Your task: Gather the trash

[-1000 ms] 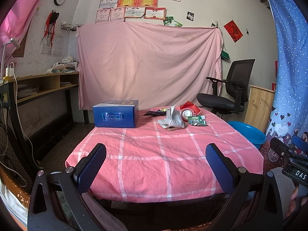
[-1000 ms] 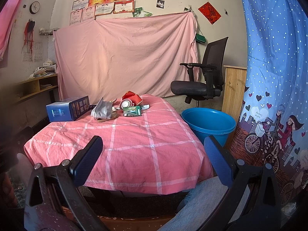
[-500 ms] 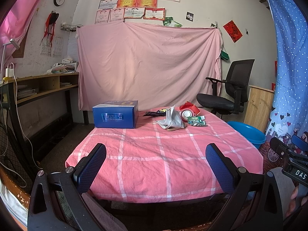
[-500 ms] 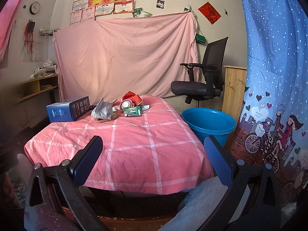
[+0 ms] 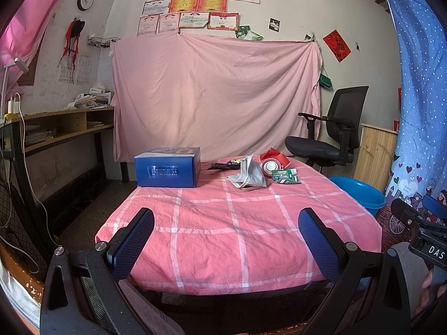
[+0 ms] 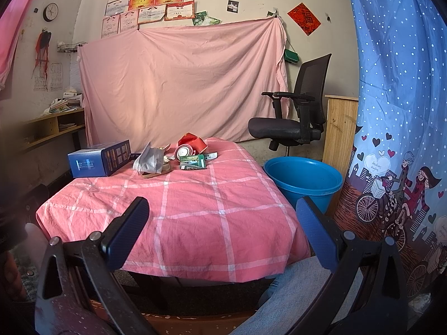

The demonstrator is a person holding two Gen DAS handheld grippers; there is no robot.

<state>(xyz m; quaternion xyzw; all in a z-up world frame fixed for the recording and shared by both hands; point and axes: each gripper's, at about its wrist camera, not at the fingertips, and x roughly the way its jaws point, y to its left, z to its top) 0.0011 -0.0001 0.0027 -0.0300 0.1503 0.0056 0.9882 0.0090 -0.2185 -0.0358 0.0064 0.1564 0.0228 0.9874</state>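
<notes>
Each hand-held gripper [image 5: 223,240] has blue pads [image 5: 131,245], black frame.

My count: 1 blue box [image 5: 167,169] | 1 crumpled grey wrapper [image 5: 248,171] | 1 green packet [image 5: 285,175] | 1 dark snack wrapper [image 5: 223,165] | 1 red-and-white container [image 5: 272,160] | 1 blue basin [image 6: 303,177] | 1 office chair [image 6: 296,117] | 1 wall clock [image 5: 85,0]

Right tool [image 6: 220,223] gapes before the table [image 6: 195,223] (trash [image 6: 178,157] far end), blue tub [image 6: 304,178] beside.
</notes>
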